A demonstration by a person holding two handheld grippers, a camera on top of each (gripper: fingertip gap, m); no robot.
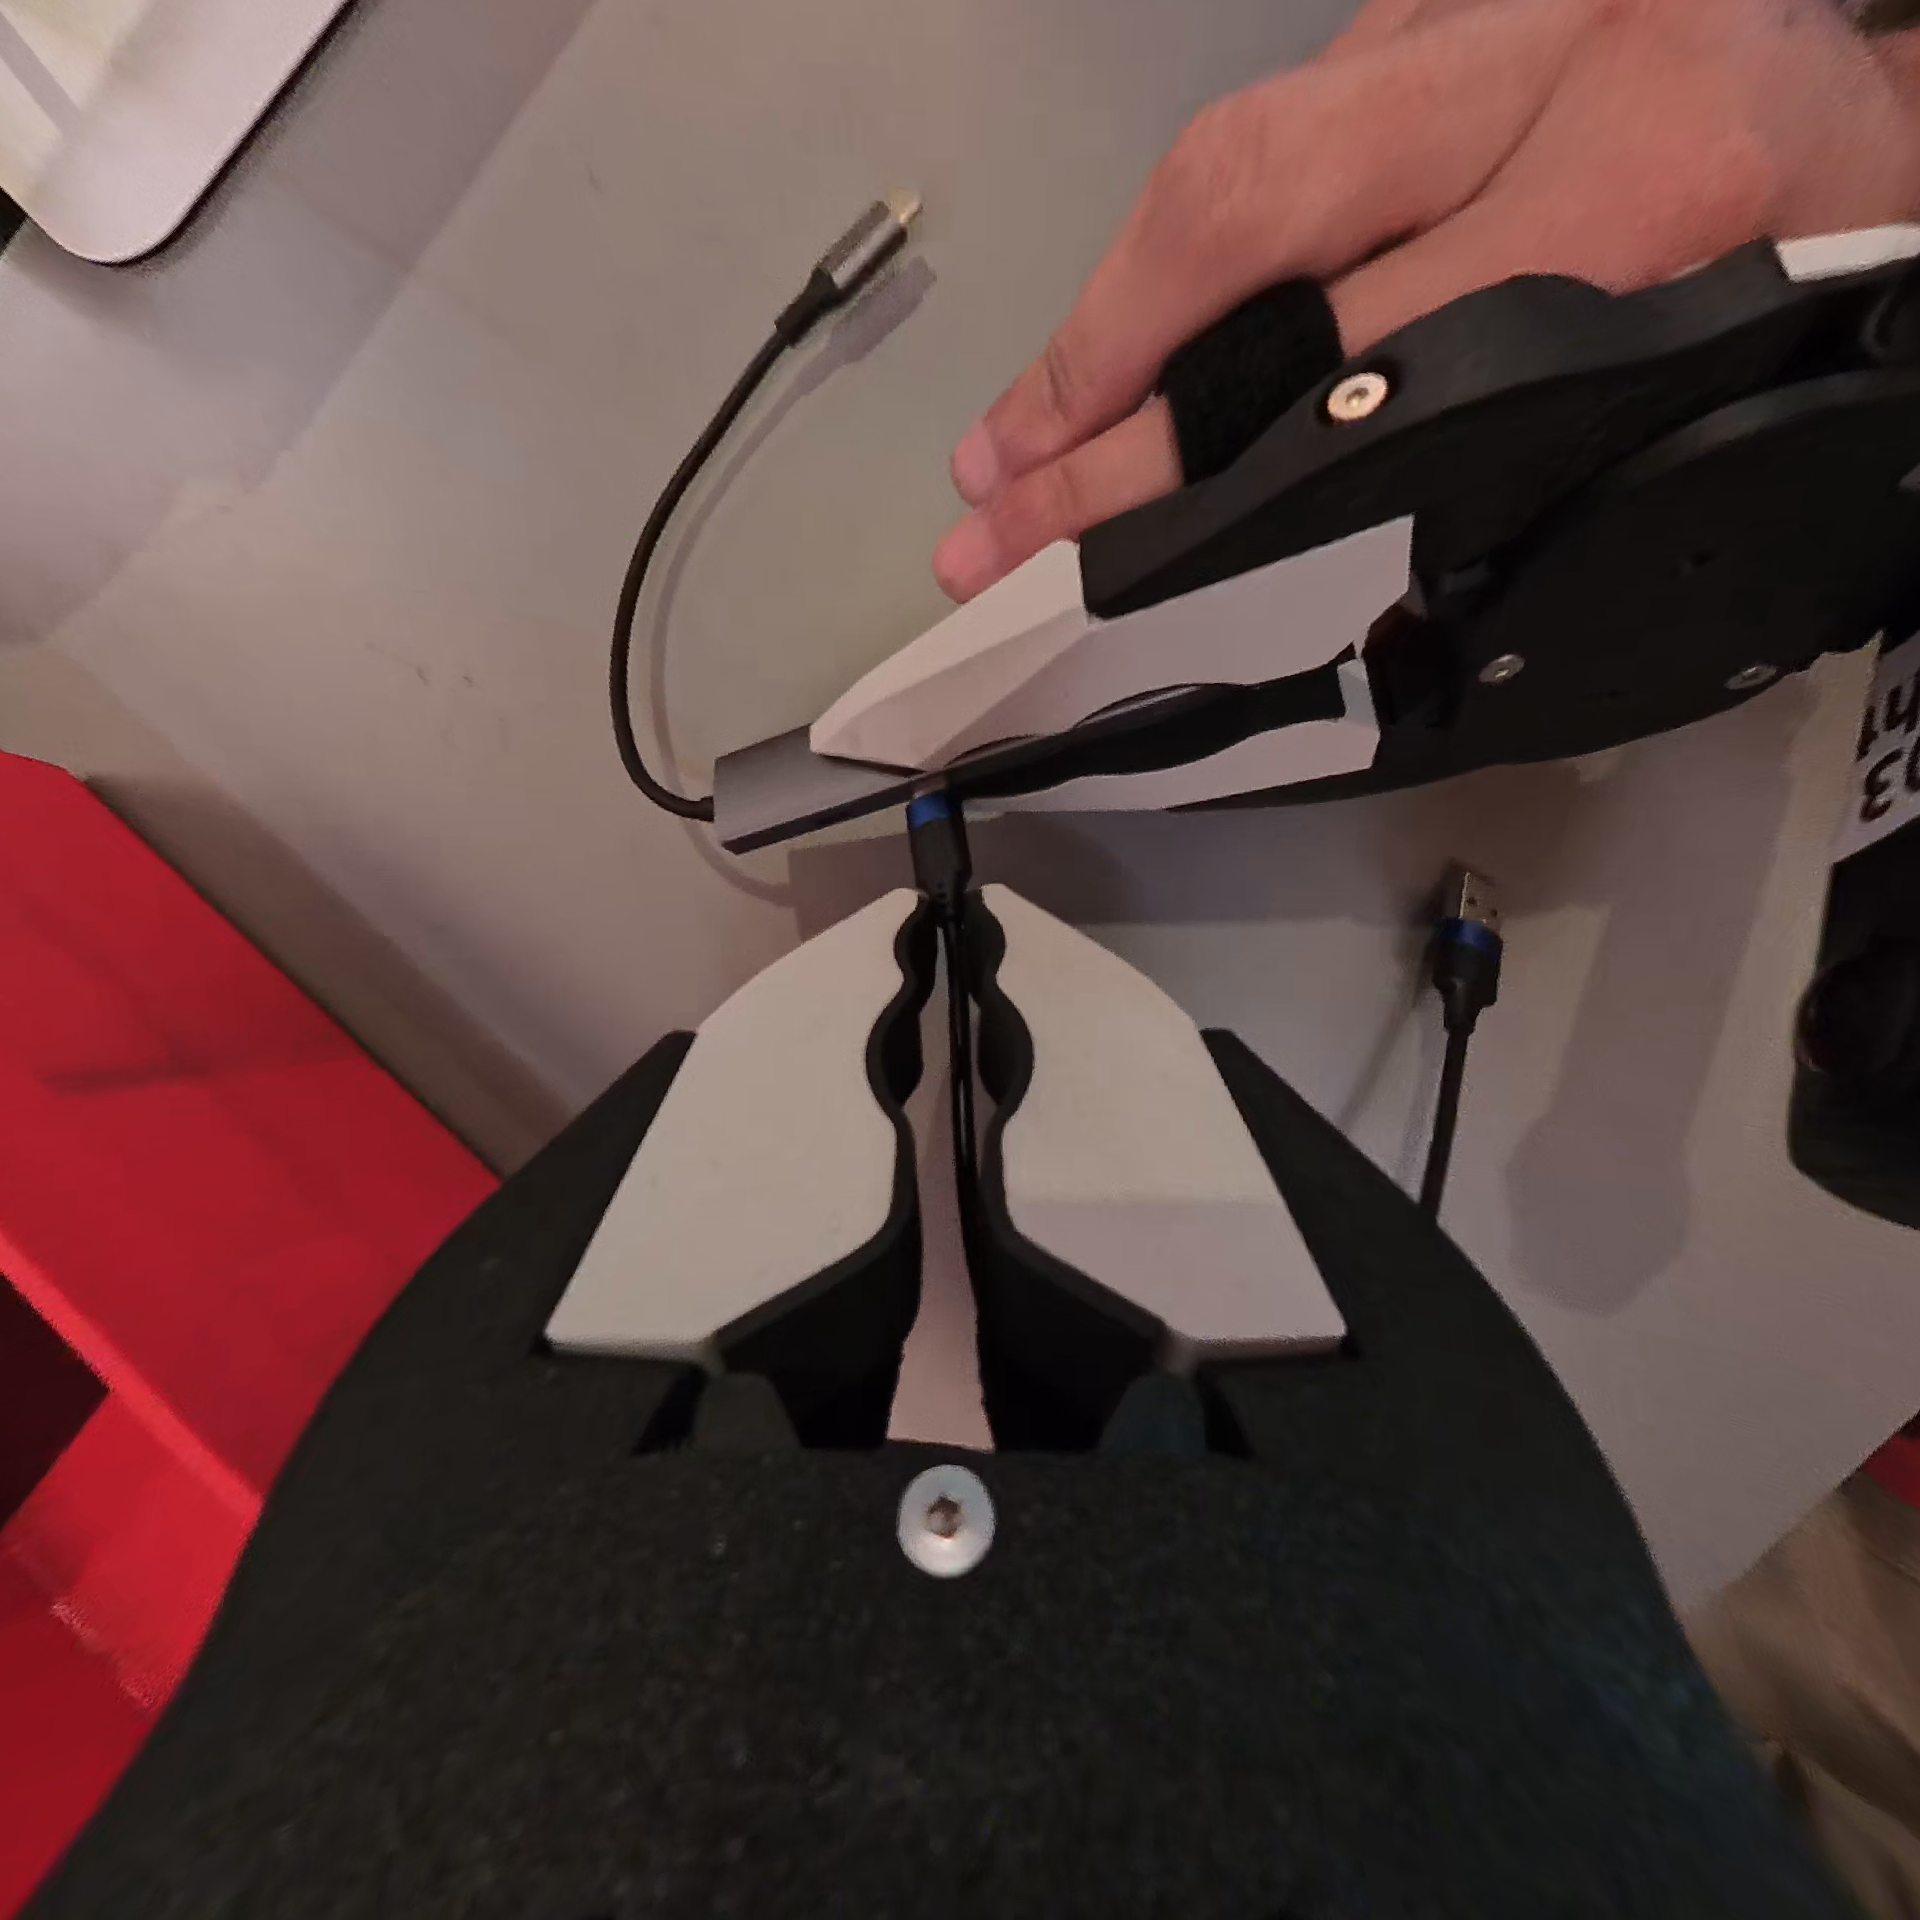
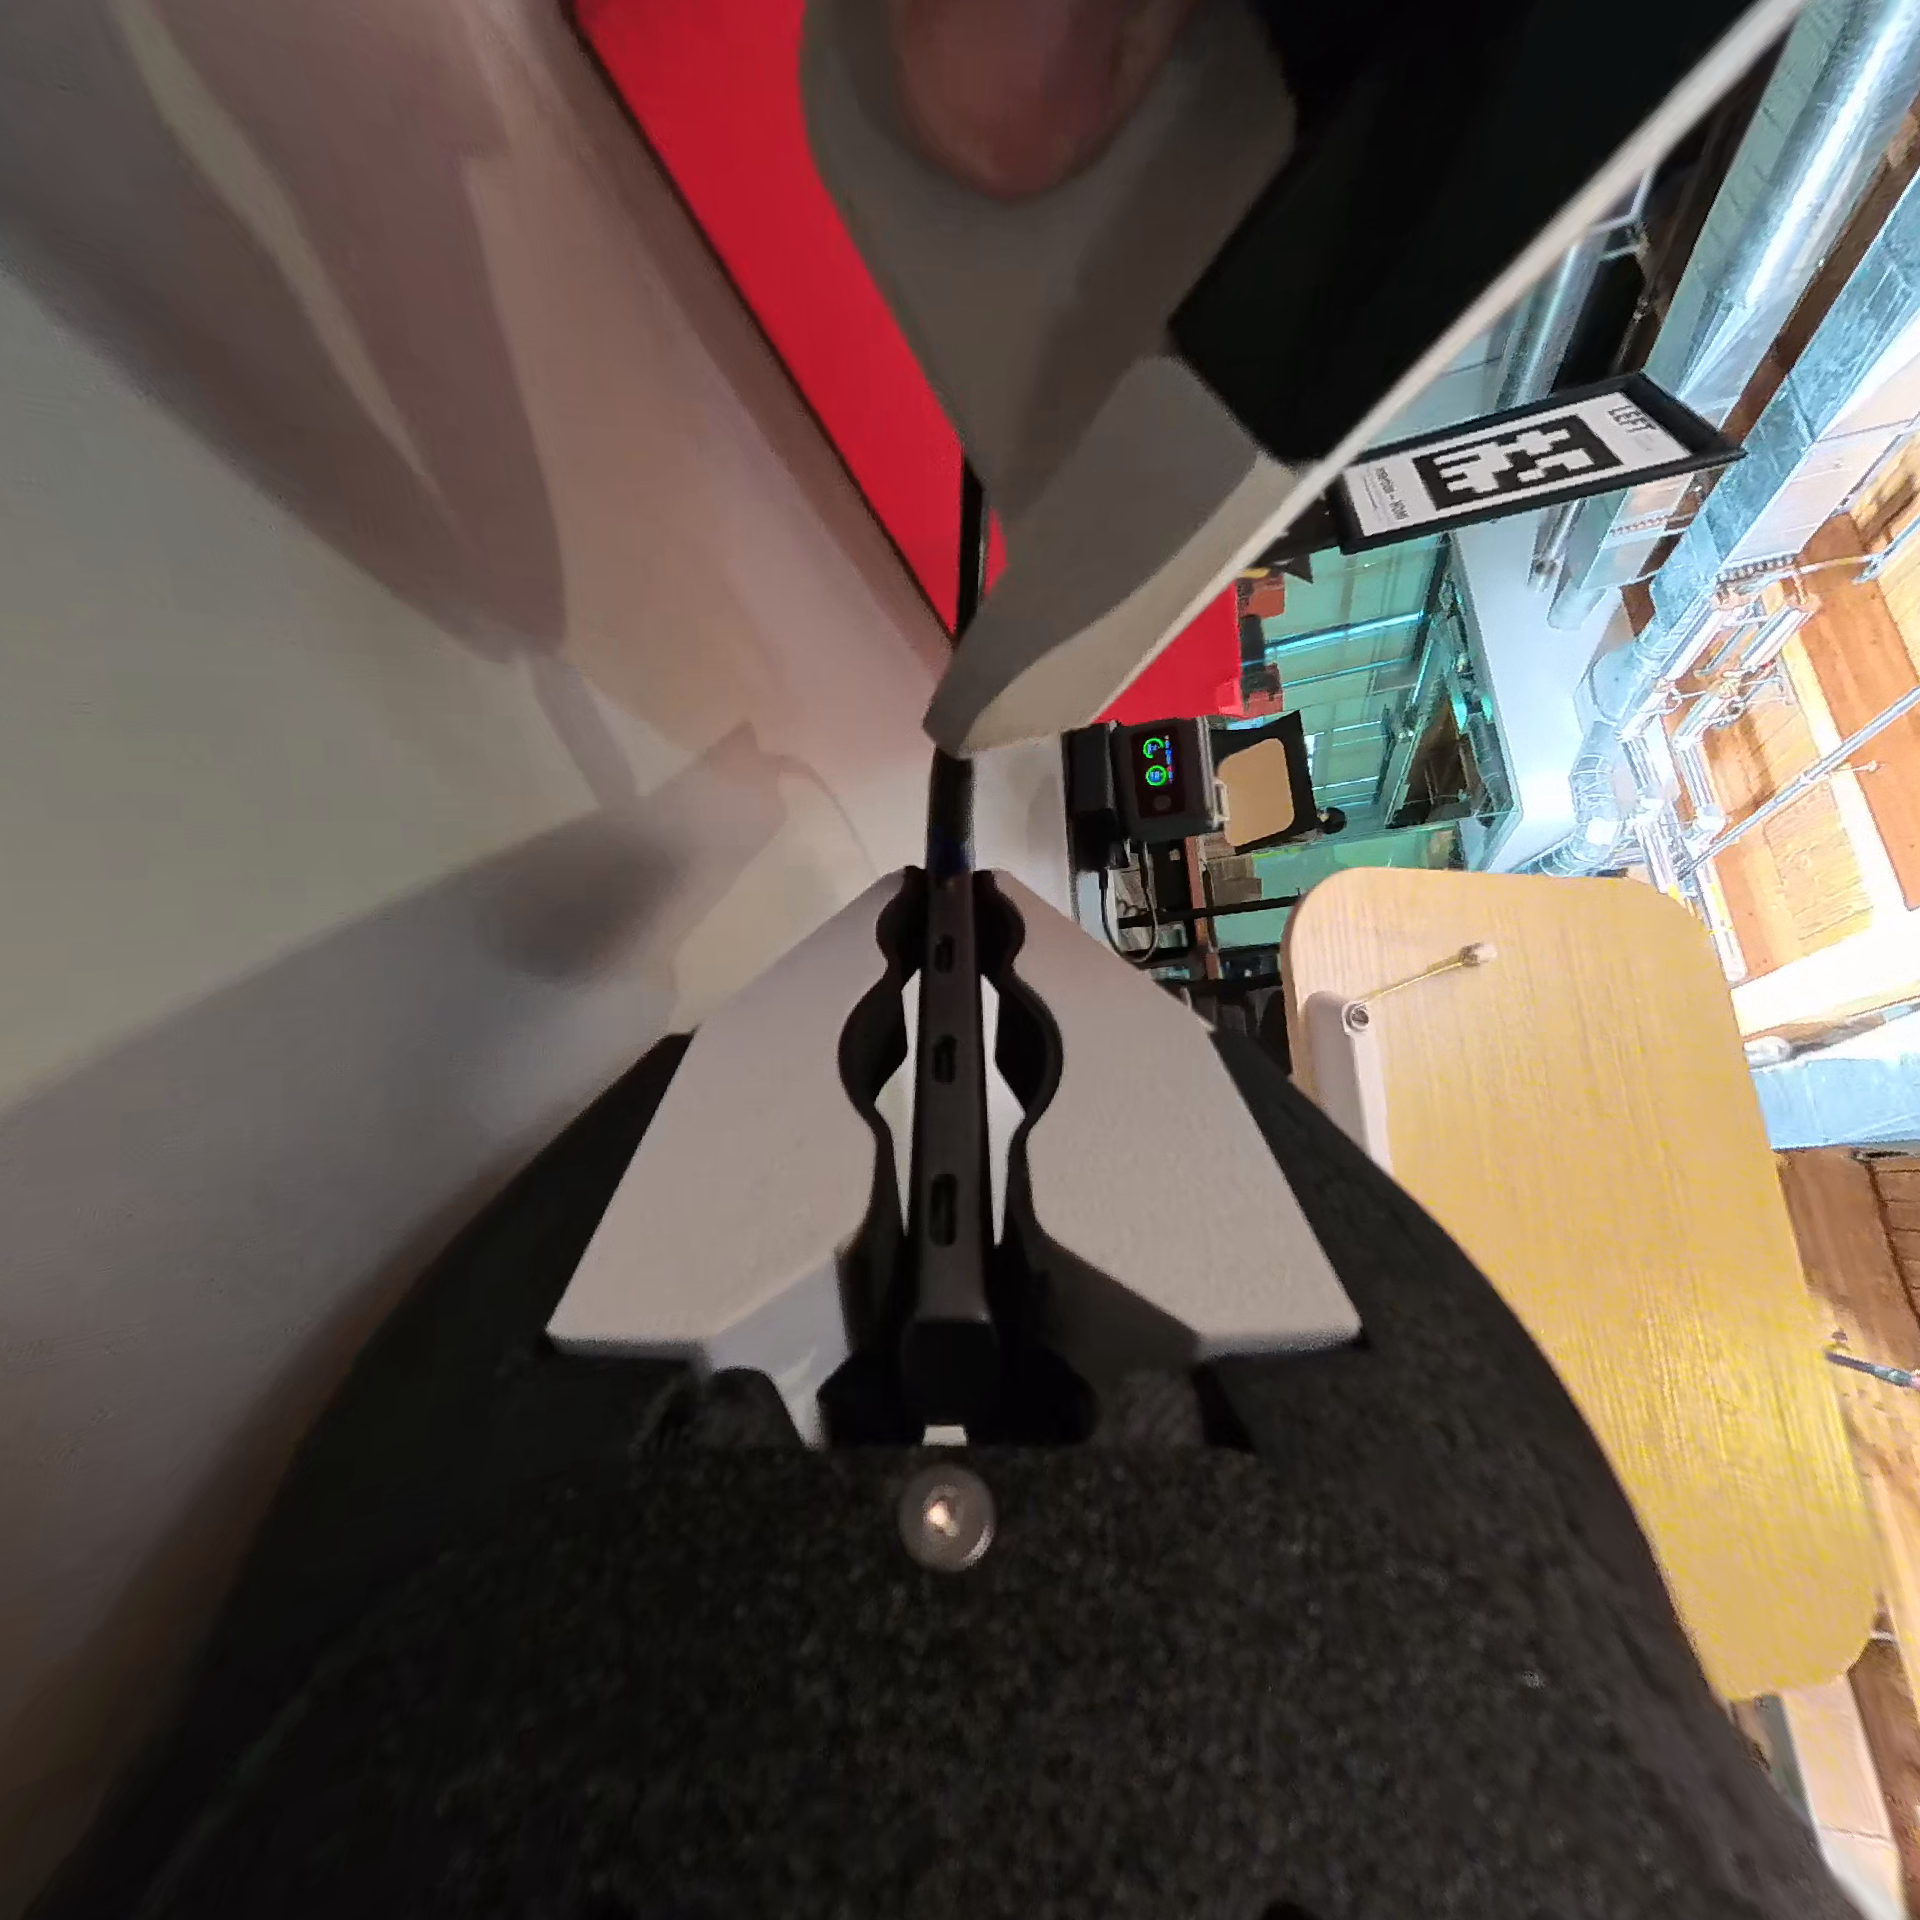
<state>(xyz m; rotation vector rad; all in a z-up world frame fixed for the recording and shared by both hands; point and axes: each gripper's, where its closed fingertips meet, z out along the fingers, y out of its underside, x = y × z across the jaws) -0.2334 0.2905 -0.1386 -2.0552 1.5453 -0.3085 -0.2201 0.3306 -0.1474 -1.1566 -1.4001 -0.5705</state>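
- The left gripper [image 1: 951,899] is pinched shut on a thin black cable [image 1: 961,1049], just behind the cable's blue-ringed plug [image 1: 932,812], which meets the edge of a slim grey USB hub [image 1: 790,795].
- How deep that plug sits in the hub is hard to make out.
- The right gripper [image 1: 862,748] is clamped on the hub, holding it flat and lifted off the pale counter [image 1: 416,582]; in its own view, the right gripper [image 2: 948,883] hides most of the hub [image 2: 945,1101], only the port edge showing.
- A hand [image 1: 1351,260] lies over the right gripper, cut off at the frame.
- The hub's own short lead [image 1: 665,520] curves away to a metal plug [image 1: 868,244] lying on the counter.
- The black cable's other plug [image 1: 1467,940] lies near, to the right.
- A red box [image 1: 156,1091] stands on the left, partly out of view.
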